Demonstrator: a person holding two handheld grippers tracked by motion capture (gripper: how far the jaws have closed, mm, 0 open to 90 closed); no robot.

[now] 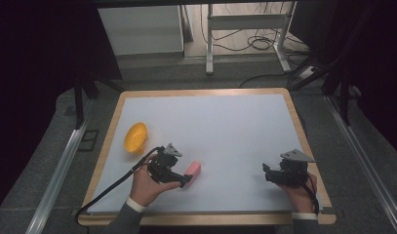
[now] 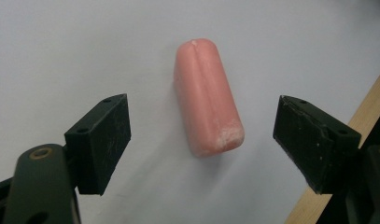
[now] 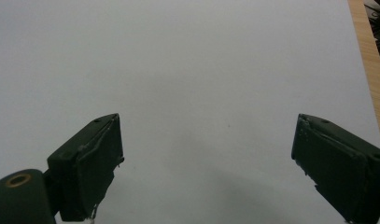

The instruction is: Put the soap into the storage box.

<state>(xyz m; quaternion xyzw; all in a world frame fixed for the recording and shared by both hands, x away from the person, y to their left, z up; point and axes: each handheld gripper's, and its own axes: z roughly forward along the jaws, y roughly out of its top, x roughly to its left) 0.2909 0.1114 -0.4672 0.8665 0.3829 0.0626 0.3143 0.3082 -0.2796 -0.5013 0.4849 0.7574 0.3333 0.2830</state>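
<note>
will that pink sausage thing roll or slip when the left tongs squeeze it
The pink sausage is a rounded cylinder lying flat, so a sideways nudge would probably roll it. Its surface looks smooth and slightly glossy, so it may slip out endwise. The left tongs stand open either side of its near end, so a mid-body grip seems safer.

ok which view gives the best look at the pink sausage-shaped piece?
Left gripper view: the pink piece lies large between the open jaws, untouched, showing its seam and whitish scuffs. The high view shows it small, just beyond the left gripper. The right gripper view gives plain white table surface.
</note>
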